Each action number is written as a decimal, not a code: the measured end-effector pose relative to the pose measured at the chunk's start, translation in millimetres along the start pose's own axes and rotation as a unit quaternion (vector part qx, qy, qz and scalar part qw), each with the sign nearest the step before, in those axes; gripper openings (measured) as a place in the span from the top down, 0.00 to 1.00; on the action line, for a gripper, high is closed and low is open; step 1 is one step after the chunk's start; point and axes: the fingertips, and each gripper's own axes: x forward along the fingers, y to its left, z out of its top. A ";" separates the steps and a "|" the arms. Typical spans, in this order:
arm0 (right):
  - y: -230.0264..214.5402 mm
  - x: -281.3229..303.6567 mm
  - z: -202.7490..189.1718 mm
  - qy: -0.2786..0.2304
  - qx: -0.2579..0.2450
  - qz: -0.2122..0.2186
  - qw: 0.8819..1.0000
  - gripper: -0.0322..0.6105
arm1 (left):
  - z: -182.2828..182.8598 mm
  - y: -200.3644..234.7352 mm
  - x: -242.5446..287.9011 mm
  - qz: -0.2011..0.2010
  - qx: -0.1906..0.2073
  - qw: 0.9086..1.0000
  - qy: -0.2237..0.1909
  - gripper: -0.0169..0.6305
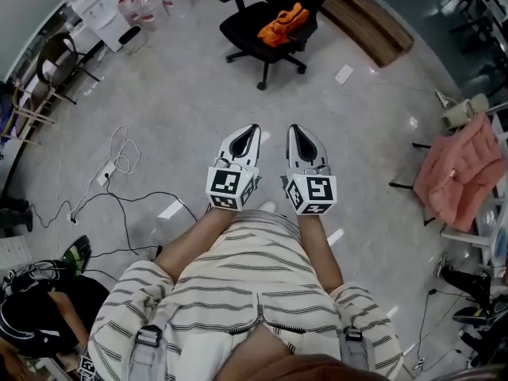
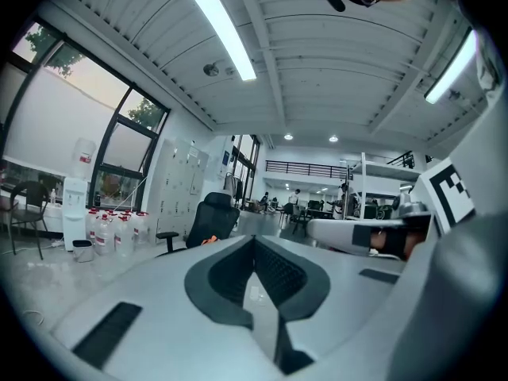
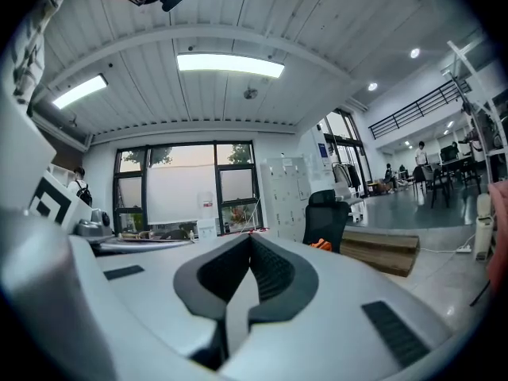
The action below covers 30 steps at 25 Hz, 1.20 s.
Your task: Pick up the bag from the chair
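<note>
At left, white cables trail across the pale floor. The left hand-held gripper and right hand-held gripper are side by side, both closed and empty. Well beyond them, the orange bag lies on the black chair.

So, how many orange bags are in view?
1. The orange bag lies on the seat of the black office chair, at the top of the head view; others may be hidden.

White cable coiled on floor; pink cloth draped at right
</note>
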 end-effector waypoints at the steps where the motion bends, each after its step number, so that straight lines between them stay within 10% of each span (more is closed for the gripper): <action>1: -2.4 -1.5 -0.7 -0.001 0.000 0.001 1.000 0.92 | -2.3 -3.4 1.6 0.000 0.002 1.000 0.002 0.94; 30: -88.5 51.4 -5.0 -0.001 0.005 -0.004 1.000 0.92 | -17.4 -11.7 99.9 -0.004 0.028 0.999 0.021 0.94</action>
